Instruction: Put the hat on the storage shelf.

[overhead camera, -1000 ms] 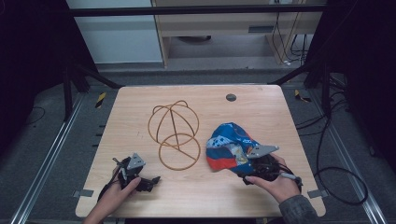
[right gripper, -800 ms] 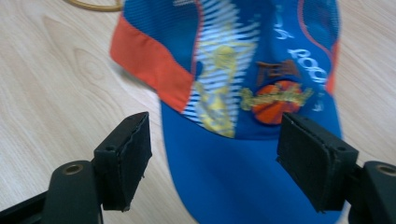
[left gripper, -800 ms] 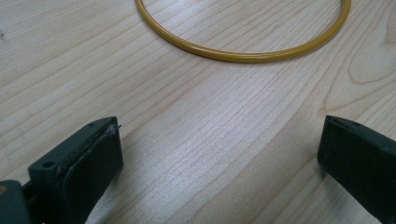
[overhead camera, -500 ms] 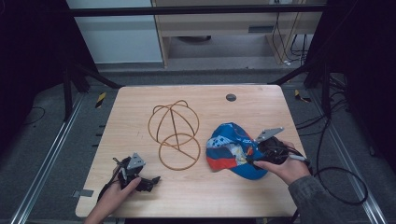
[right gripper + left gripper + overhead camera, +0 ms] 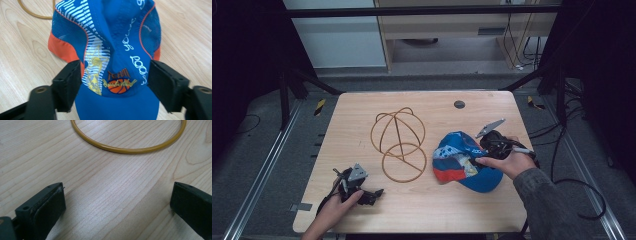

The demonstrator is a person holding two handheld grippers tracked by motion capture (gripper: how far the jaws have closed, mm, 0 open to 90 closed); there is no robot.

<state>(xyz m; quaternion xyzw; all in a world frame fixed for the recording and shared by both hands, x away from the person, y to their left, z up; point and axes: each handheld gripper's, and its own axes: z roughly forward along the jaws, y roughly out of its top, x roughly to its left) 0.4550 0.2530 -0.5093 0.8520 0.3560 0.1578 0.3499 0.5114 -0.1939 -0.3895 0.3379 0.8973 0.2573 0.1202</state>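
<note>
Blue "TEAM" basketball cap (image 5: 117,82)

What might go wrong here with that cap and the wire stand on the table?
The right gripper straddles the cap with open jaws, so the soft fabric could bunch or slip when they close. The wire stand looks light, and nothing holds it: the left gripper rests open on the table beside its base ring, so a nudge from the cap could tip or slide it.

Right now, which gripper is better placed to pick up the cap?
Right. The right gripper hangs over the cap, jaws open either side of its front panel. The left gripper sits open on bare table, beyond the wire stand.
</note>
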